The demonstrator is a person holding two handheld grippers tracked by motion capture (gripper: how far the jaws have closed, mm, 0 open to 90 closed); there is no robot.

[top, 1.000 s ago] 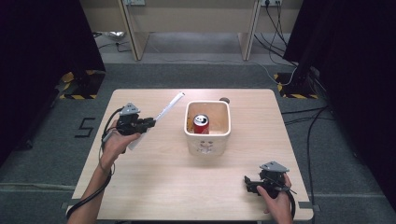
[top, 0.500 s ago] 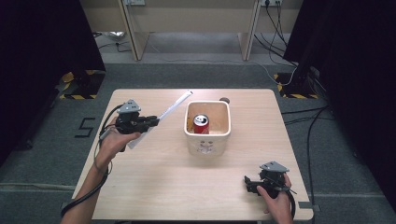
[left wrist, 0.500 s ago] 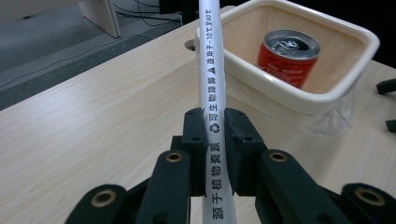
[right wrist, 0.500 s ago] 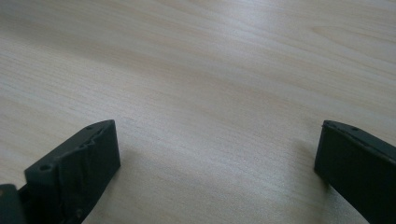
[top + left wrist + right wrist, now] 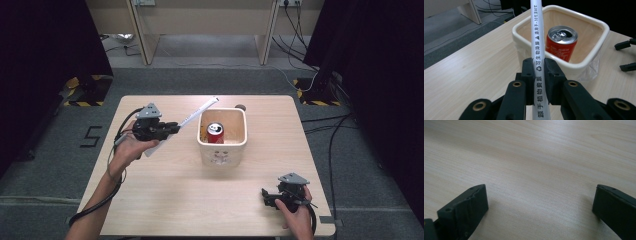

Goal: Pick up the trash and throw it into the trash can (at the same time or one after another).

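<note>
The wooden table (image 5: 165, 200) carries a cream bin (image 5: 222, 145) with a red can (image 5: 561, 46) inside, just ahead of the left gripper (image 5: 539, 68). Its jaws clamp a white wrapped straw (image 5: 536, 37) whose tip reaches over the bin's rim. The straw likely goes in; tipping it down before release should help. The right gripper (image 5: 540, 200) rests wide open, empty.

Wooden table (image 5: 165, 200) bears 1 cream bin (image 5: 222, 150)
</note>
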